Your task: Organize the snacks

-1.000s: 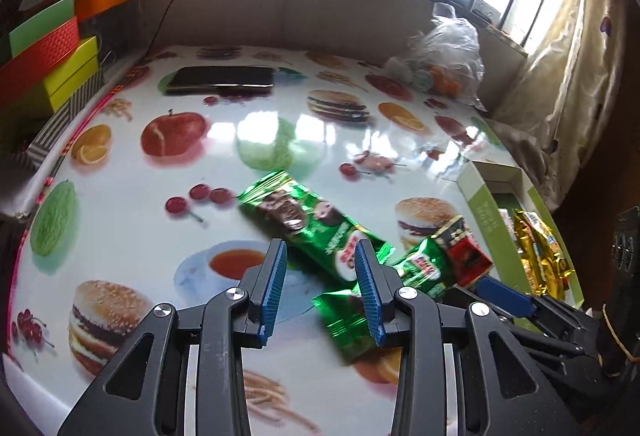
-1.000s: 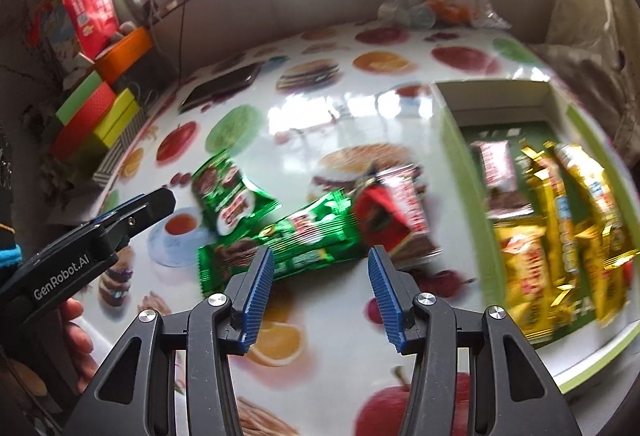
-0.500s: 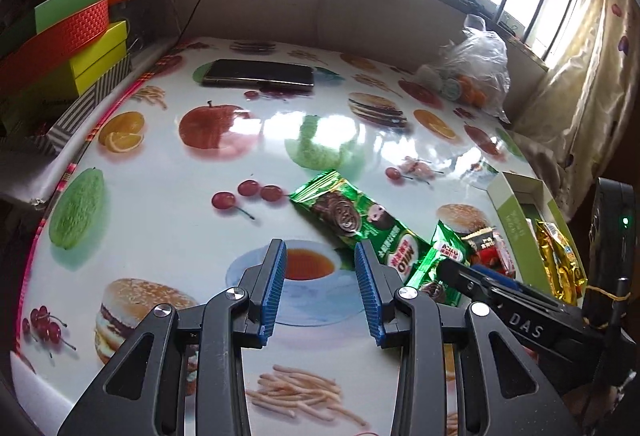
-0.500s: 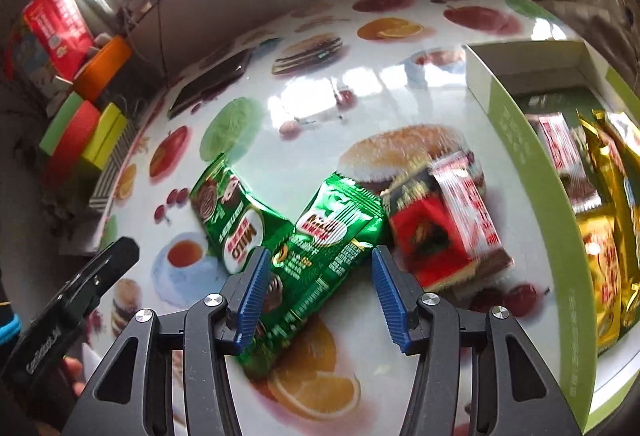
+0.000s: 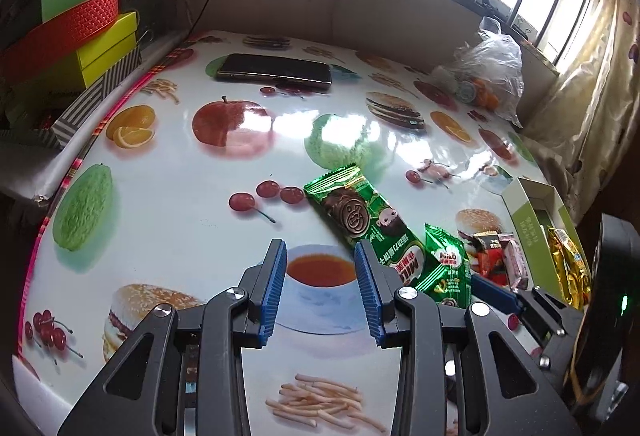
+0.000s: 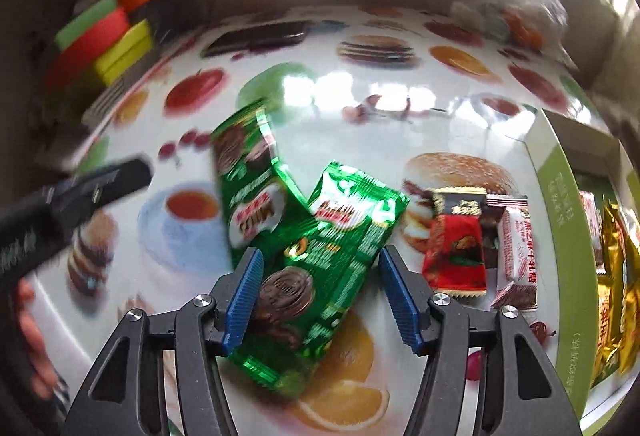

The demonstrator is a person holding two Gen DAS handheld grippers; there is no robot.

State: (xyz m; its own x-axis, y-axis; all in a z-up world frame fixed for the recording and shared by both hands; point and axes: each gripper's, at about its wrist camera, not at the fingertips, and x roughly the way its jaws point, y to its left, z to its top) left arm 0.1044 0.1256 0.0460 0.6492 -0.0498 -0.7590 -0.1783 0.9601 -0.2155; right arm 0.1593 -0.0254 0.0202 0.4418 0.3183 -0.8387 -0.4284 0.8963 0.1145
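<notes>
Right claw [image 6: 320, 294]: I read its jaws as opening, spread wide, with the near shiny green foil biscuit packet [image 6: 320, 276] lying flat on the bench [image 6: 400, 139] between the blue ribbed pads. The left pad sits at the packet's edge; I cannot tell whether it touches. The right pad stands apart from it. This view is motion-blurred.

Left claw [image 5: 320, 292]: jaws partly open, nothing between them, only a printed teacup on the bench cover showing in the gap.

Just beyond, a second green foil biscuit packet [image 5: 360, 215] lies slantwise, its lower end overlapped by the first packet. To the right of both, a red-and-black wrapped snack [image 6: 456, 244] and a white-and-maroon wrapped snack [image 6: 516, 256] lie side by side, touching.

Further right, an open pale green cardboard box [image 6: 560, 220] sits at the bench edge, holding gold foil packets [image 6: 616, 288].

Mid-bench is glossy white sheet printed with fruit and burgers. Far side: a dark flat phone [image 5: 276, 69] lying on the bench, and a clear plastic bag [image 5: 492, 67] with orange contents near the window wall. Far left, stacked coloured boxes [image 5: 88, 35] beside the bench.
</notes>
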